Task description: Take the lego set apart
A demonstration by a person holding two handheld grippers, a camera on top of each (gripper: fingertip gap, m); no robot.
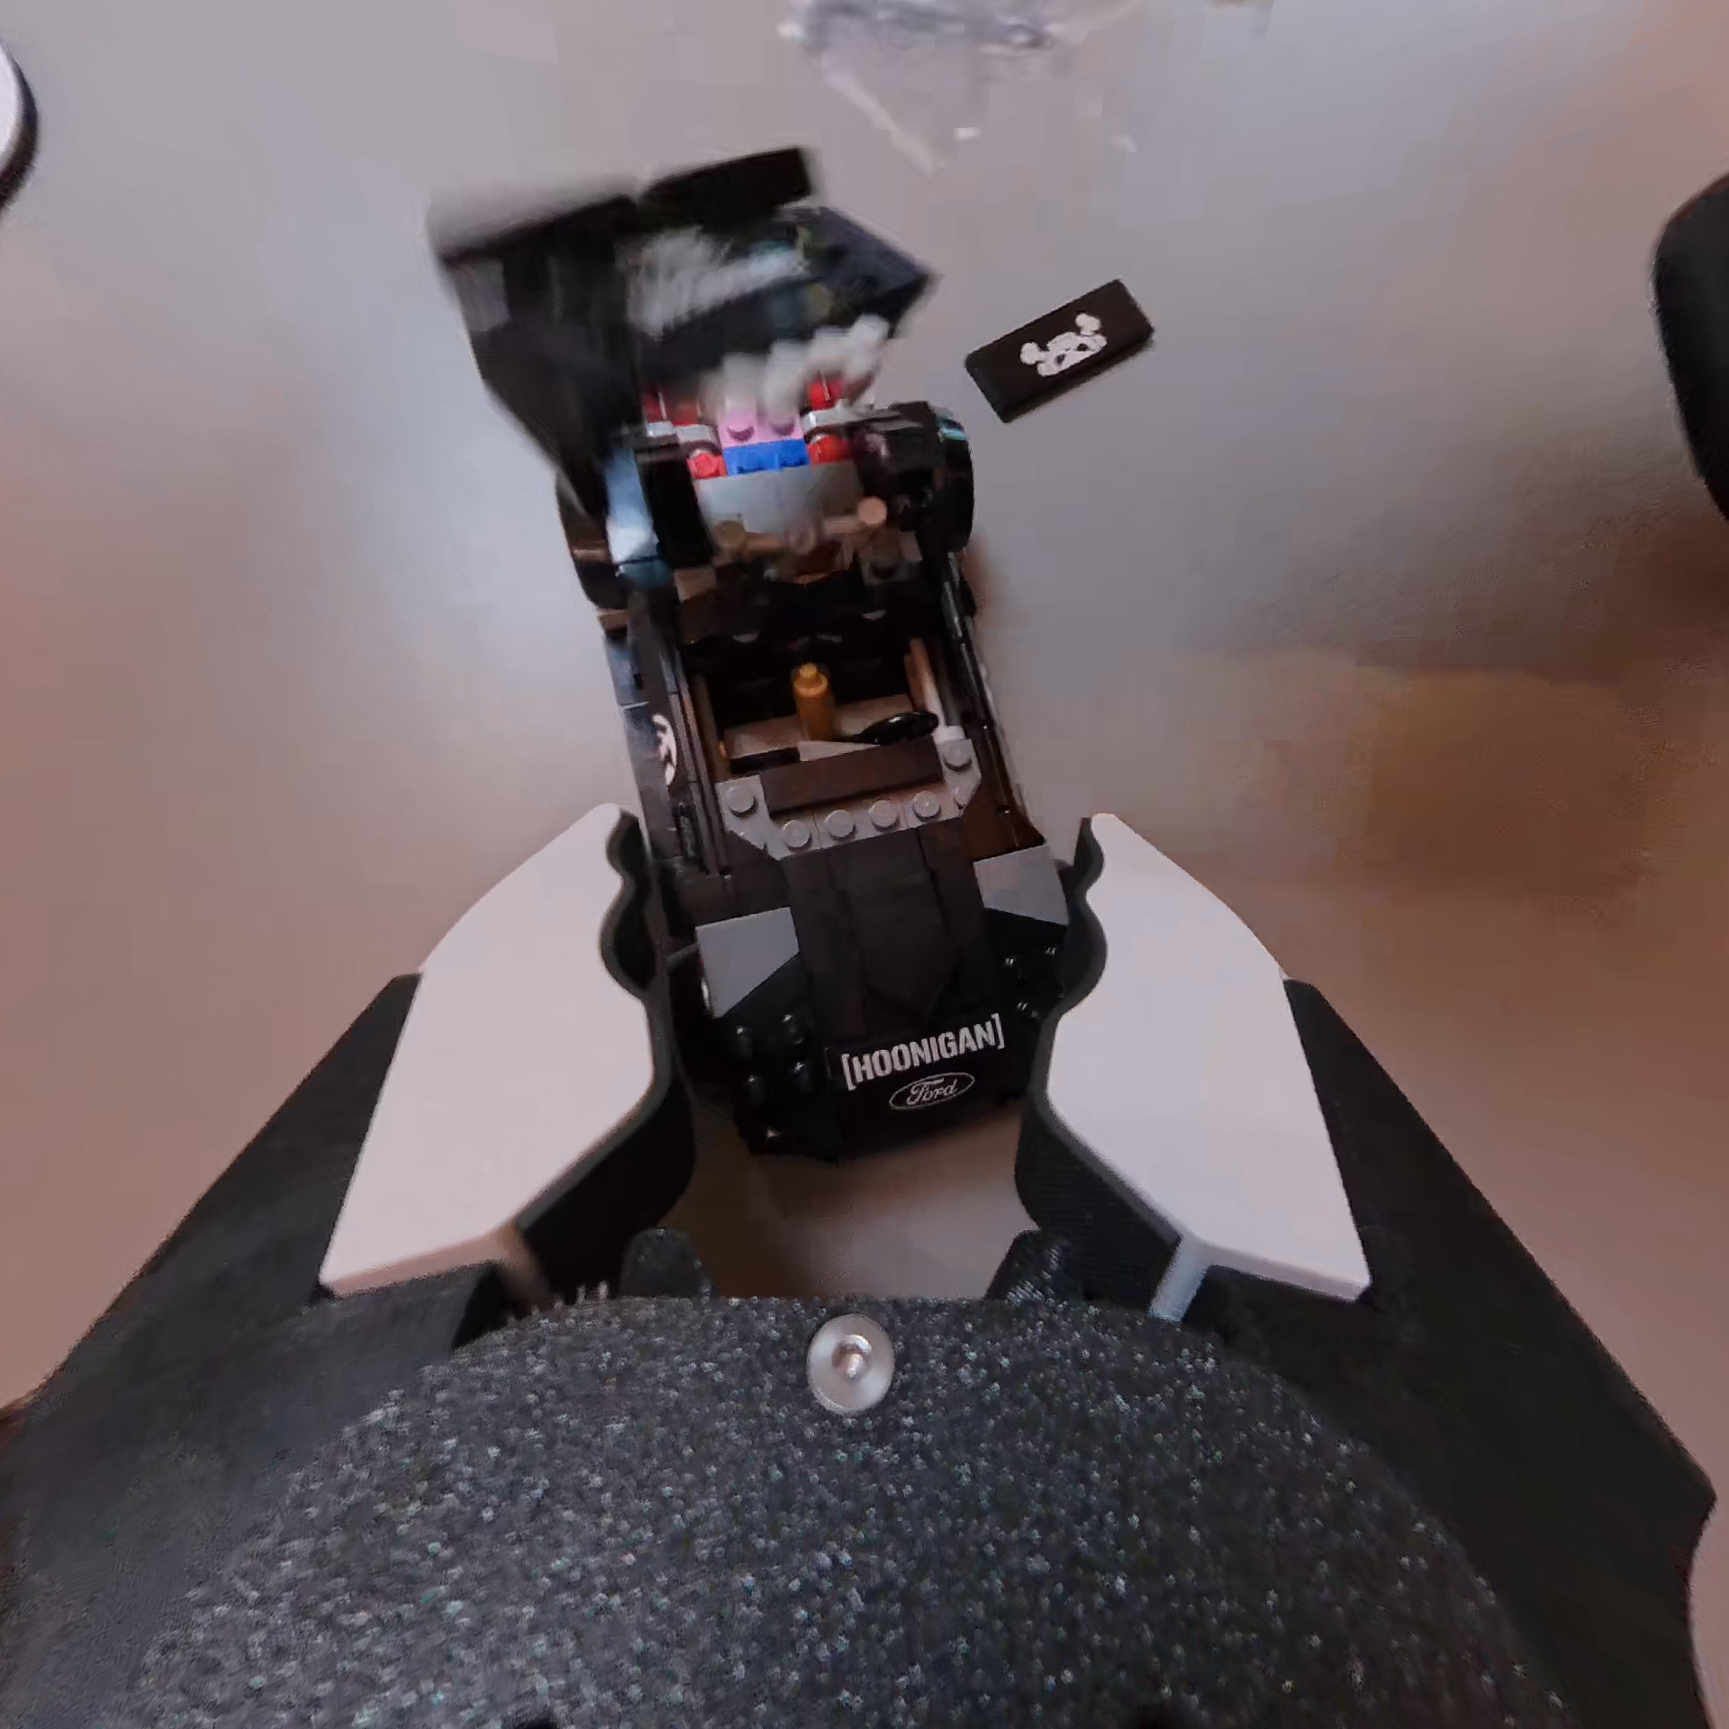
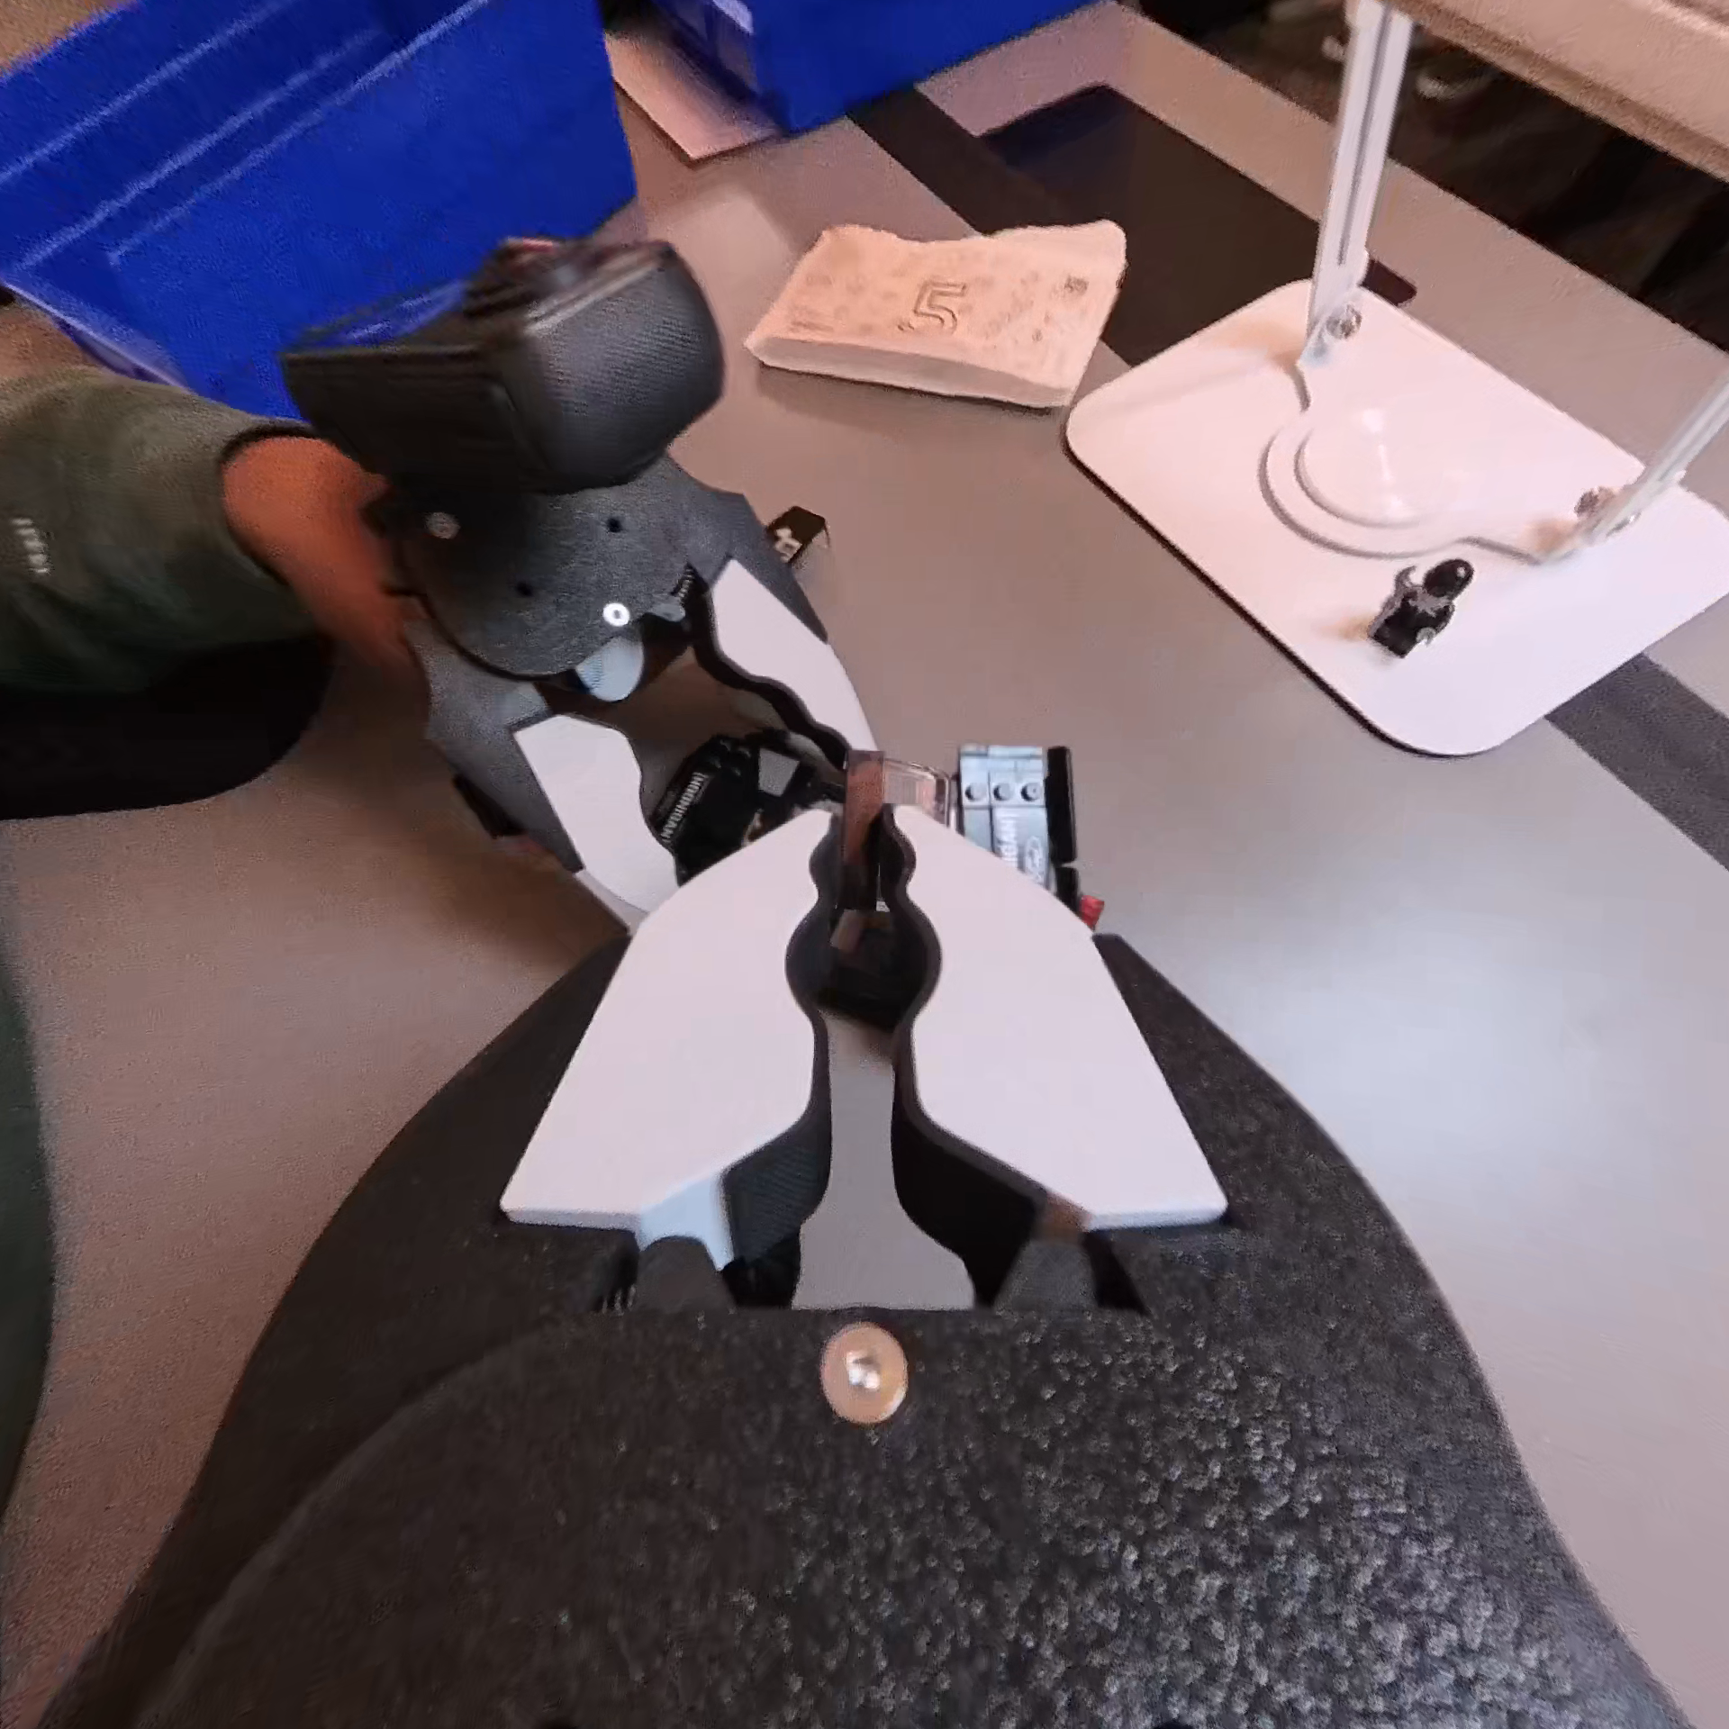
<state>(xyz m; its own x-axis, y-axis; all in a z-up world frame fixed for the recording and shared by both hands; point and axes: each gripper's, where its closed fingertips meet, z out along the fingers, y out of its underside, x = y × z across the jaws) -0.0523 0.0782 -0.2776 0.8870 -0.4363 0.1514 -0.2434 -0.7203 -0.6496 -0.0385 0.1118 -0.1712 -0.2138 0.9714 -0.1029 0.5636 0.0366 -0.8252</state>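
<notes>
A black lego car lies lengthwise on the table, roof off, cockpit and coloured engine bricks showing. My left gripper is shut on its rear end, fingers against both sides. At the car's far end a black front section stands tilted up and blurred. In the right wrist view my right gripper is shut on a thin dark lego piece at its fingertips. Just beyond it is a grey studded section. The left gripper and the car's rear show to the left.
A loose black printed tile lies right of the car. A white lamp base at the right carries a small black lego part. A folded paper booklet and blue boxes are behind. A person's sleeve is at left. My right fingertips sit around 11 cm from my left ones.
</notes>
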